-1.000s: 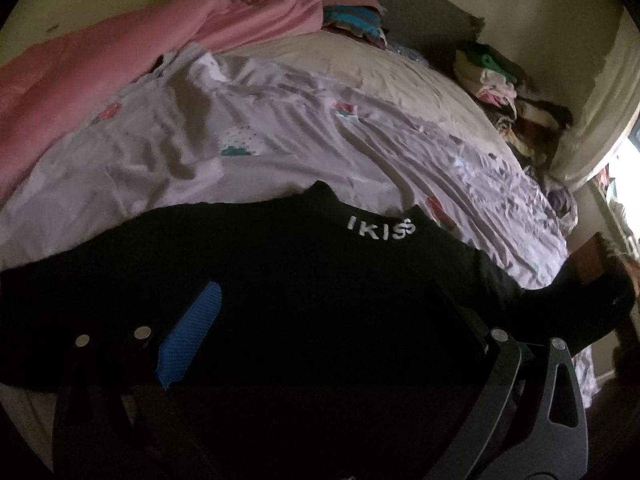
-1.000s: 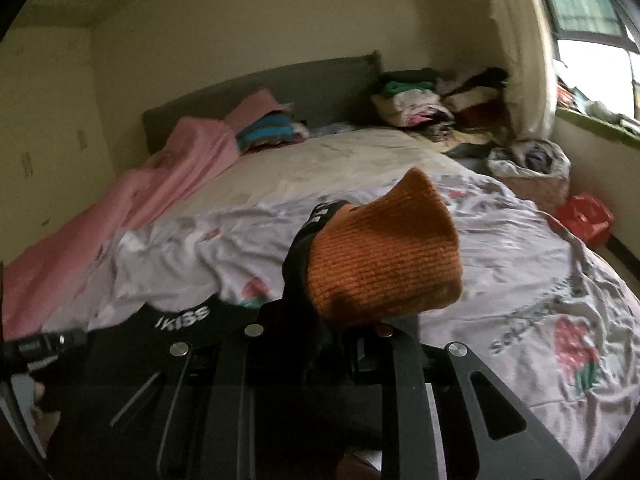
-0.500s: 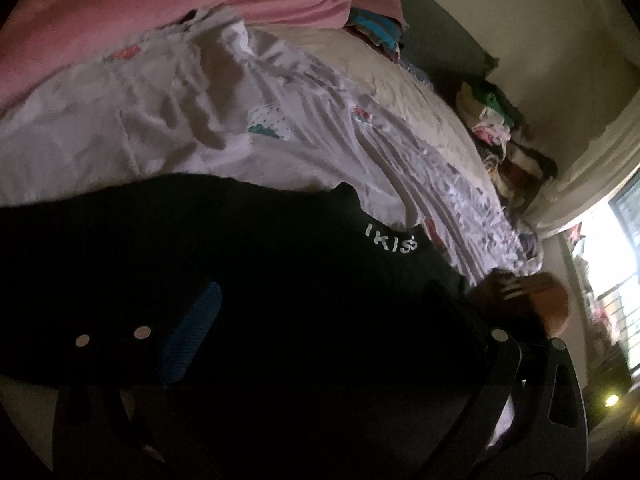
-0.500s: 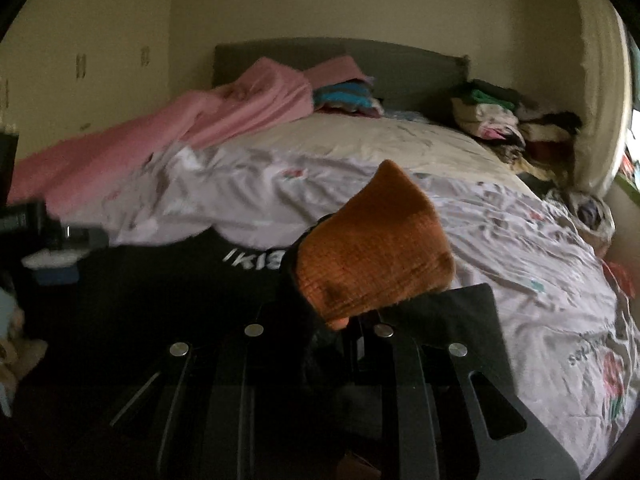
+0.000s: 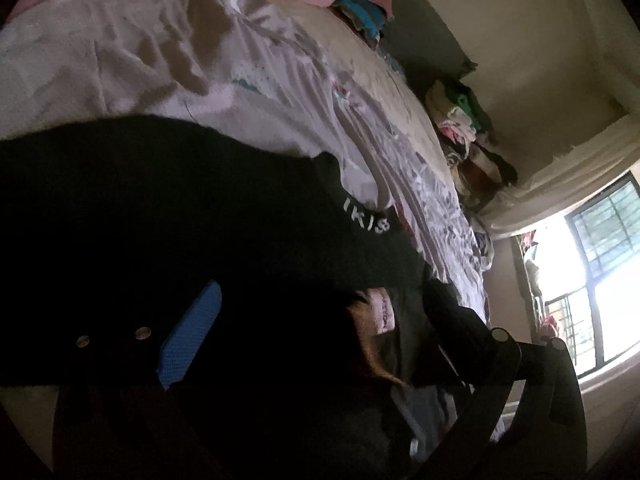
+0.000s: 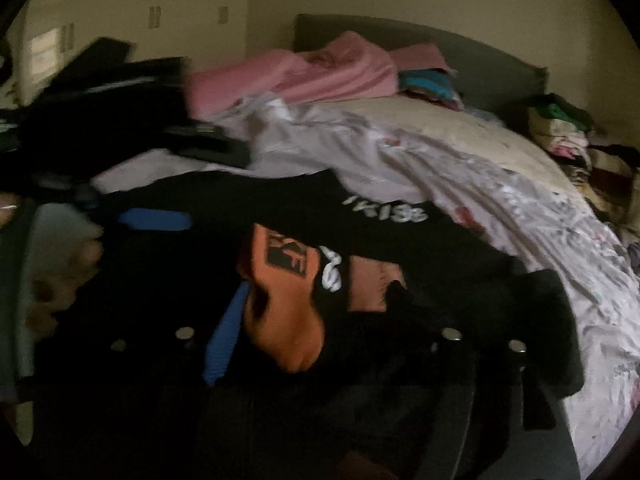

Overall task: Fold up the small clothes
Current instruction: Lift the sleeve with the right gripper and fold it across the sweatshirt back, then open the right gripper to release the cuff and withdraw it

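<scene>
A black top with white "IKISS" lettering lies spread on the bed. Its sleeve with an orange knit cuff is folded across the body; the left wrist view shows this cuff dimly. My right gripper hovers over the cuff with its jaws opening, the cuff lying loose between the blue pad and the other finger. My left gripper stands open low over the black cloth at the left side, its blue pad showing. A hand holds it.
The bed carries a crumpled pale printed sheet, a pink blanket near the grey headboard, and folded colourful clothes. A heap of clothes sits at the far right corner. A bright window is to the right.
My right gripper swung left and down, laying the orange-cuffed sleeve across the black top, and its jaws went from shut on the cuff to apart. The left gripper rolled and sank a little.
</scene>
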`<action>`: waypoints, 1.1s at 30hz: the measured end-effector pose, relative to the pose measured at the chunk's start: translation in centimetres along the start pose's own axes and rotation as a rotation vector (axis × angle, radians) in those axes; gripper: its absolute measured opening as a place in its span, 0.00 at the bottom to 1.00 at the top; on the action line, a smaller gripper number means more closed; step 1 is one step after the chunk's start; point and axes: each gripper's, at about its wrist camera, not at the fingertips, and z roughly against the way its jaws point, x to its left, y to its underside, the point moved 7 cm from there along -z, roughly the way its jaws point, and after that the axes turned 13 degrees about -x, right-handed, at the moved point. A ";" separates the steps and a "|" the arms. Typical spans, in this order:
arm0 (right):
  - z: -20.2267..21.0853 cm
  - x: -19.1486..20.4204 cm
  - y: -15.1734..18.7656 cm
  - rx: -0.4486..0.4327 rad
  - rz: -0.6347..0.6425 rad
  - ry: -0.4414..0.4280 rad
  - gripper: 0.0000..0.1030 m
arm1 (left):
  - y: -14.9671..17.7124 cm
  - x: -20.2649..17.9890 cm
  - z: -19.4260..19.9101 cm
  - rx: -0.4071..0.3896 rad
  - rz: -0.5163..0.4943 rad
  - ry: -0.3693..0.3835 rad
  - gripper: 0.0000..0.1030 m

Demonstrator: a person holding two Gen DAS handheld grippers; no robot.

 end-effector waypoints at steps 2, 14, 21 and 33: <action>1.0 0.6 0.2 -0.001 -0.009 -0.036 0.79 | 0.9 -0.2 -0.5 0.027 -0.015 0.008 0.92; 6.5 -5.9 1.8 -0.015 -0.184 0.111 0.80 | 5.9 -3.6 -3.6 0.136 -0.173 0.037 0.08; 8.3 -10.0 2.3 -0.022 -0.257 0.214 0.80 | 2.3 -7.6 0.6 -0.018 -0.264 0.152 0.01; 6.3 -13.2 2.4 0.043 -0.246 0.358 0.80 | 1.3 -1.9 1.4 -0.002 -0.210 -0.002 0.02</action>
